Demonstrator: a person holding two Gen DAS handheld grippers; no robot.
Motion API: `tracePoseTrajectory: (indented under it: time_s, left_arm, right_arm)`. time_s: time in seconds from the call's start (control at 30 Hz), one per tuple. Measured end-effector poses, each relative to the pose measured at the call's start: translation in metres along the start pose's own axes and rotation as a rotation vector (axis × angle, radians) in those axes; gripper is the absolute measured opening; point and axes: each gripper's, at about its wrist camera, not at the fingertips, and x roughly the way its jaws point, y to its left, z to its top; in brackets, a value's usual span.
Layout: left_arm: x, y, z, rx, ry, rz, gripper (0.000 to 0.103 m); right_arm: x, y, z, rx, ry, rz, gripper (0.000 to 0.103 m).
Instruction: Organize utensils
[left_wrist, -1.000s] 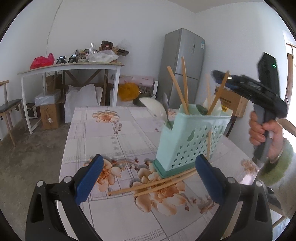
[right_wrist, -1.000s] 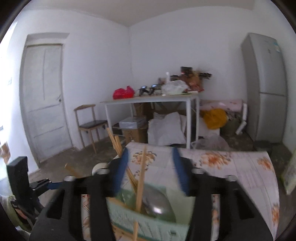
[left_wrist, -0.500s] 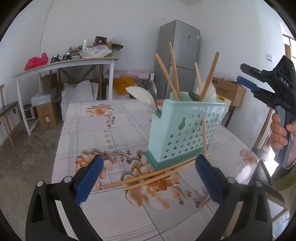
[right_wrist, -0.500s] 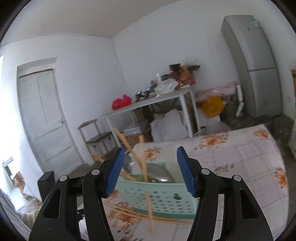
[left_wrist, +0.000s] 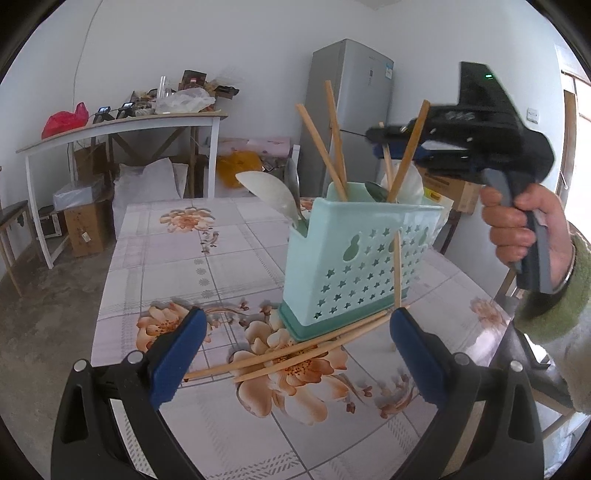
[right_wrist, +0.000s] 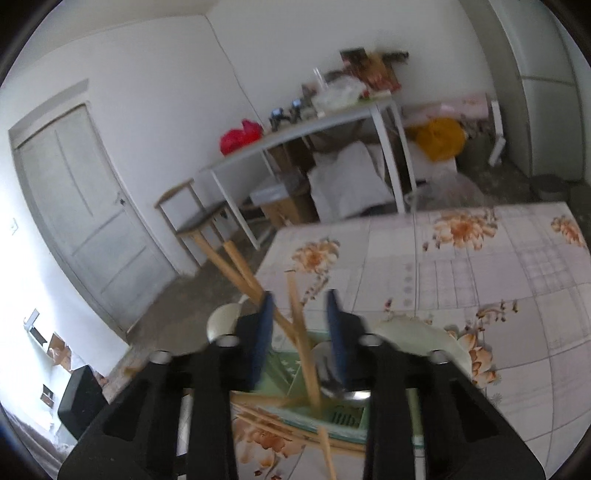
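A mint green utensil holder stands on the floral table, holding spoons and several upright wooden chopsticks. Two loose chopsticks lie flat in front of its base, and one leans against its front. My left gripper is open and empty just above the table, near the loose chopsticks. My right gripper hovers over the holder, jaws partly open on either side of an upright chopstick, not clamped on it. It also shows in the left wrist view.
A refrigerator stands behind the table. A white side table with clutter, boxes and bags is at the back left. A wooden chair and a door are on the far side. The table's right edge is near my right hand.
My right gripper swung back from the side to above the holder, and its jaws narrowed around an upright chopstick. The left gripper stayed open and shifted only slightly.
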Motion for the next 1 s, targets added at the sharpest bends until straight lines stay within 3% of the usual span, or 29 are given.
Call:
tracePoseTrajectory:
  time_s: [0.03,0.43,0.67,0.87,1.0]
  left_arm:
    - [0.001,0.000,0.000,-0.002,0.000,-0.002,0.097]
    - [0.013,0.002,-0.002,-0.005,0.005,-0.028,0.097]
    - [0.013,0.004,-0.002,-0.015,0.008,-0.025,0.097]
    - [0.011,0.008,-0.004,-0.023,0.004,-0.017,0.097]
    - [0.008,0.010,-0.005,-0.021,0.003,-0.007,0.097]
  right_arm:
    - [0.001,0.000,-0.001,0.002,0.004,-0.002,0.006]
    - [-0.045,0.043,0.043,-0.201,-0.248,-0.057,0.004]
    - [-0.054,0.074,0.062,-0.347,-0.334,-0.059,0.004]
    - [-0.040,0.083,0.044,-0.459,-0.328,-0.116,0.004]
    - [-0.030,0.078,0.010,-0.545,-0.293,-0.166,0.005]
